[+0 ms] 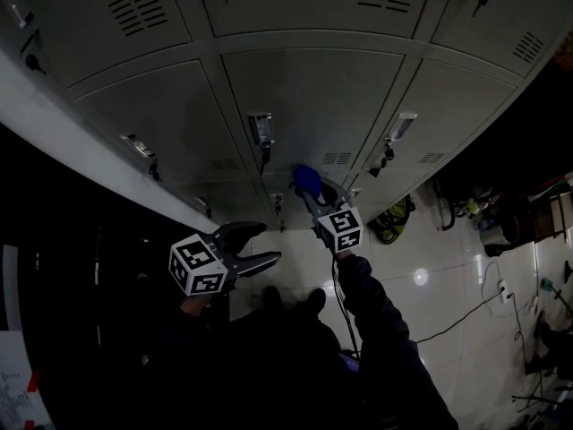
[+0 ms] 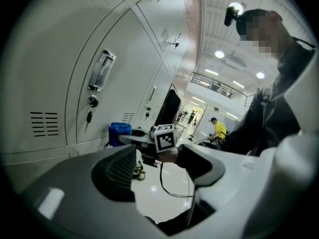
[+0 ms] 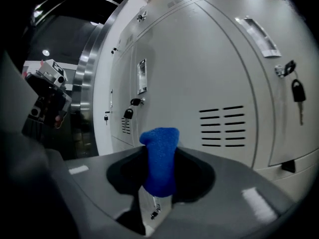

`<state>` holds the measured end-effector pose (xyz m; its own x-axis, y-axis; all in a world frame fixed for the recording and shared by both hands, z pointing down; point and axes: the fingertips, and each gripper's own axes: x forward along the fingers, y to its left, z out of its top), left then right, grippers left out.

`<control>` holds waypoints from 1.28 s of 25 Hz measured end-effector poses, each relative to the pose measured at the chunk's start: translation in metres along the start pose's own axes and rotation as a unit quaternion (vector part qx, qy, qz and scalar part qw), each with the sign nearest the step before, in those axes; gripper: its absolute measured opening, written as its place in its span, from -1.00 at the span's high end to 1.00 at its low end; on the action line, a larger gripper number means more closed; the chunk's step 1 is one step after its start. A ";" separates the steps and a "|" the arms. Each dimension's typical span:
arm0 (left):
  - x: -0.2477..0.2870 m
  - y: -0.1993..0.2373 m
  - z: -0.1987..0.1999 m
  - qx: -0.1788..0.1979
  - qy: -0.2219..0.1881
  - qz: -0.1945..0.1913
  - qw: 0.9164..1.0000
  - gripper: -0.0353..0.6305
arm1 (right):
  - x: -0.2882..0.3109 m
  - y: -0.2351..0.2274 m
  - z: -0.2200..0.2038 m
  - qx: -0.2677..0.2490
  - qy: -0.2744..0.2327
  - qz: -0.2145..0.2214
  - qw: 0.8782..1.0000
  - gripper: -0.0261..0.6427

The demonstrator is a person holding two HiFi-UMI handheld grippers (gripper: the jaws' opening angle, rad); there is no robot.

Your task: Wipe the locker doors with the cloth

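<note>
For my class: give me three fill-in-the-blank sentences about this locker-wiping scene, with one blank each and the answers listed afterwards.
1. The cloth clamped in the right tool is ____ in colour.
2. The left tool has its jaws ____, with nothing between them.
3. A ____ hangs from the lock on a locker door.

Missing words: blue; open; key.
</note>
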<state>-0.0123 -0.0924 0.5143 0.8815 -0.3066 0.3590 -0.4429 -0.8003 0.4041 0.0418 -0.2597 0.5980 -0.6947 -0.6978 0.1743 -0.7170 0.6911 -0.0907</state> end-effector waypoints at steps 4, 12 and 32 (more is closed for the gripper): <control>-0.026 0.009 -0.009 -0.005 -0.006 0.014 1.000 0.07 | 0.033 0.036 0.003 -0.014 0.001 0.029 0.999 0.56; -0.070 0.025 -0.020 -0.011 -0.010 0.033 0.999 0.07 | 0.086 0.082 -0.002 -0.022 0.007 0.059 0.998 0.56; -0.015 0.013 -0.017 -0.015 0.009 -0.007 1.000 0.07 | -0.001 -0.050 -0.030 0.002 0.028 -0.042 0.999 0.56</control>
<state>-0.0337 -0.0896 0.5283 0.8850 -0.2851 0.3680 -0.4348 -0.7888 0.4345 0.0797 -0.2876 0.6319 -0.6275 -0.7418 0.2366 -0.7732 0.6295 -0.0769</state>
